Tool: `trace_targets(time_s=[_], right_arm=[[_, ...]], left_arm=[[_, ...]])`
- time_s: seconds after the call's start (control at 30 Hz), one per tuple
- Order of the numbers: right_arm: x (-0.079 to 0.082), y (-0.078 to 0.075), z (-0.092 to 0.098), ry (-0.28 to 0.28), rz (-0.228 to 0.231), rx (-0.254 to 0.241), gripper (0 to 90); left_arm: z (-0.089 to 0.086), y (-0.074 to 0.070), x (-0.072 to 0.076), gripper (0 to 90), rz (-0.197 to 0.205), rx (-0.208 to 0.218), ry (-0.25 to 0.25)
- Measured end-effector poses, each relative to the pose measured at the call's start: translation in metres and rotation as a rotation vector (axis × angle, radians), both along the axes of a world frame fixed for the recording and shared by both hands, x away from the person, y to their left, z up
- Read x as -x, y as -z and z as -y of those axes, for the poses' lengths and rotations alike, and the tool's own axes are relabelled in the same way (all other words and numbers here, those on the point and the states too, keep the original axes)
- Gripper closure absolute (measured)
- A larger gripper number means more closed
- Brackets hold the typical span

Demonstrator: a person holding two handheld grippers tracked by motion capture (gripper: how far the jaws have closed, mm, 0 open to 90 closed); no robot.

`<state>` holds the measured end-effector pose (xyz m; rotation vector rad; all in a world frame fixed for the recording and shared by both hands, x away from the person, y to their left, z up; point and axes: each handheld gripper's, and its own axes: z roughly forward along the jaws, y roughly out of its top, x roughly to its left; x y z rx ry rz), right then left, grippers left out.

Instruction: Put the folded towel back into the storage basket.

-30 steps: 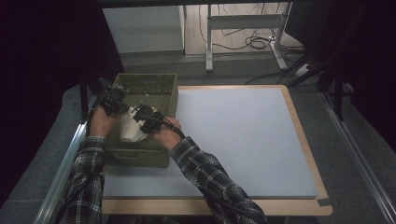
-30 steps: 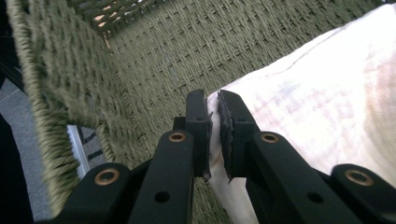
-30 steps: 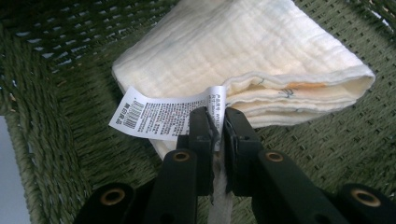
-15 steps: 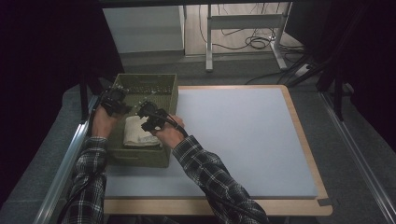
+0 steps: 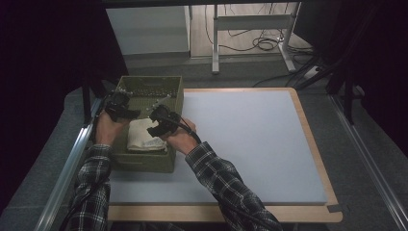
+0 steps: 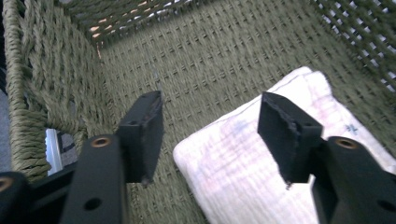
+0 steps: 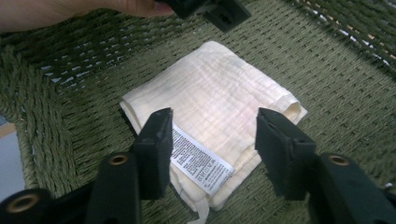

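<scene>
A folded cream cloth [image 5: 139, 138] with a white printed label [image 7: 201, 161] lies flat on the floor of an olive woven basket [image 5: 144, 166] at the table's left. My left gripper [image 5: 128, 112] reaches into the basket from the left. Its jaws have just been opening and stand apart over the cloth's corner [image 6: 233, 158] with nothing pressed between them [image 6: 210, 100]. My right gripper [image 5: 155, 126] hangs above the cloth's near edge. Its jaws have also just been opening and straddle the label without touching it [image 7: 212, 116]. The left gripper's tip [image 7: 219, 11] shows beyond the cloth.
The basket sits on the left edge of a white foam mat [image 5: 250, 139] on a wooden board. A metal rail [image 5: 72, 159] runs along the left side. Table legs and cables [image 5: 250, 33] stand behind. The basket's walls [image 6: 56, 74] closely ring both grippers.
Both grippers' jaws have gone from nearly shut to apart, and the cloth lies released on the basket floor. The right gripper has shifted slightly to the right; the left hand stayed put.
</scene>
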<state>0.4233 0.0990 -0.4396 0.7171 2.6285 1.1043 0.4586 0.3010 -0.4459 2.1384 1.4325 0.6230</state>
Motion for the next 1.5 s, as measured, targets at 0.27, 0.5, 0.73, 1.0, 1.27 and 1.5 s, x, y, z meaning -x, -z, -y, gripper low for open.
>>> trace_targets(time_s=[0.27, 0.5, 0.73, 1.0, 1.27, 1.5], right_arm=[[0.002, -0.003, 0.014, -0.002, 0.019, -0.048, 34.1], [0.002, -0.003, 0.026, -0.007, 0.040, -0.065, 27.0], [0.003, -0.004, 0.038, -0.026, 0.039, -0.097, 22.7], [0.011, -0.012, 0.056, -0.034, 0.076, -0.124, 16.1], [0.014, -0.018, 0.076, -0.024, 0.081, -0.137, 13.6], [0.015, -0.019, 0.102, -0.005, 0.075, -0.150, 11.7]], left_arm=[[0.004, -0.004, 0.006, 25.9, 0.034, 0.044, 0.013], [0.008, -0.004, 0.013, 17.7, 0.056, 0.082, 0.028], [0.013, -0.005, 0.019, 10.3, 0.064, 0.113, 0.036], [0.024, -0.012, 0.028, 3.7, 0.074, 0.154, 0.071], [0.037, -0.017, 0.038, 2.3, 0.091, 0.168, 0.101], [0.049, -0.020, 0.047, 0.9, 0.122, 0.188, 0.118]])
